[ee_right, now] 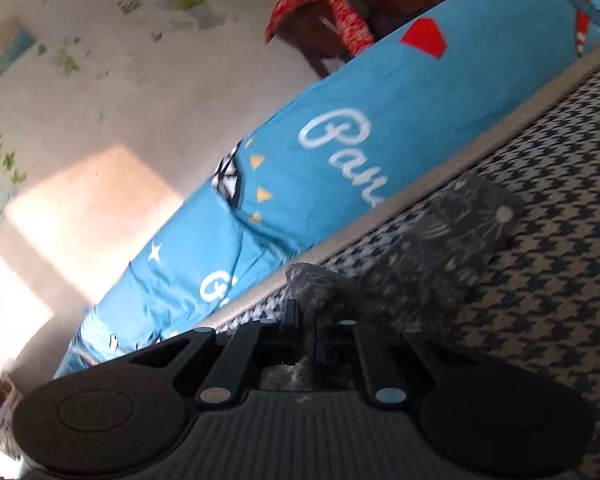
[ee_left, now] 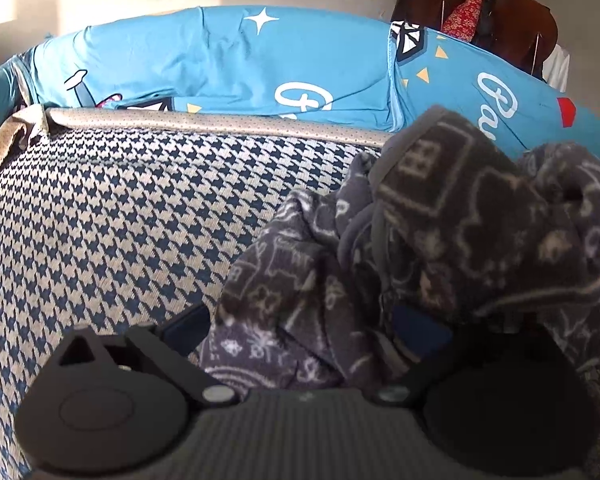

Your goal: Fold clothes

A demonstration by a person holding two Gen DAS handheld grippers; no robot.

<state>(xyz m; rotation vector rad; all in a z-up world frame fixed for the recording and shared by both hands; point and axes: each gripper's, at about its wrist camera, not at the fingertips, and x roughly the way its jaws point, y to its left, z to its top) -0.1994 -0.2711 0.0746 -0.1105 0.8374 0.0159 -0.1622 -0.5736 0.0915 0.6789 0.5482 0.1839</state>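
Note:
A dark grey fleece garment (ee_left: pixel 440 216) with a pale printed pattern lies bunched on the houndstooth cover (ee_left: pixel 120 208). My left gripper (ee_left: pixel 300 332) is open, its fingers spread wide with the crumpled fleece lying between them and heaped over the right finger (ee_left: pixel 420 332). In the right wrist view the same garment (ee_right: pixel 440 248) stretches away across the cover (ee_right: pixel 540 300). My right gripper (ee_right: pixel 306 332) is shut on one edge of it, and a tuft of fleece sticks up past the fingertips. This view is tilted hard to one side.
A long blue cushion (ee_left: pixel 220 64) with white lettering runs along the far edge of the cover, also seen as the blue cushion (ee_right: pixel 320 168). Behind it stands a wooden chair (ee_left: pixel 512 20) draped with red patterned cloth (ee_right: pixel 332 12). A pale sunlit wall lies beyond.

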